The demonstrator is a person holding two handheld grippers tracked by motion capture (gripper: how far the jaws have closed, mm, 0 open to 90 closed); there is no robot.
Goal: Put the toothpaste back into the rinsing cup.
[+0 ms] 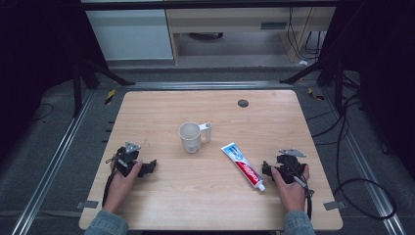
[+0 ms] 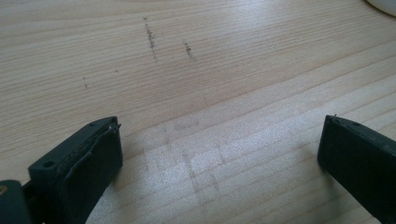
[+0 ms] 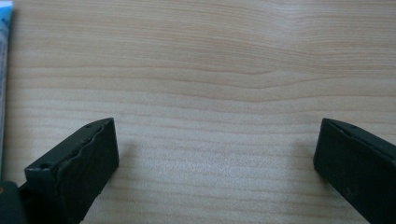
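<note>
Both the left gripper (image 1: 148, 168) and right gripper (image 1: 266, 170) are resting on the bench (image 1: 205, 196), jaws gaping wide and empty, the toothpaste tube (image 1: 243, 166) seemingly just beside the right one

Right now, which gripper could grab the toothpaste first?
Probably the right gripper: it sits just beside the toothpaste tube, jaws wide open with nothing between them. The left gripper rests far across the table.

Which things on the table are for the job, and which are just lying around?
For the job:
toothpaste tube, beside the right tongs
white cup
left tongs, open like the right

Just lying around:
dark round cap in the table
</note>
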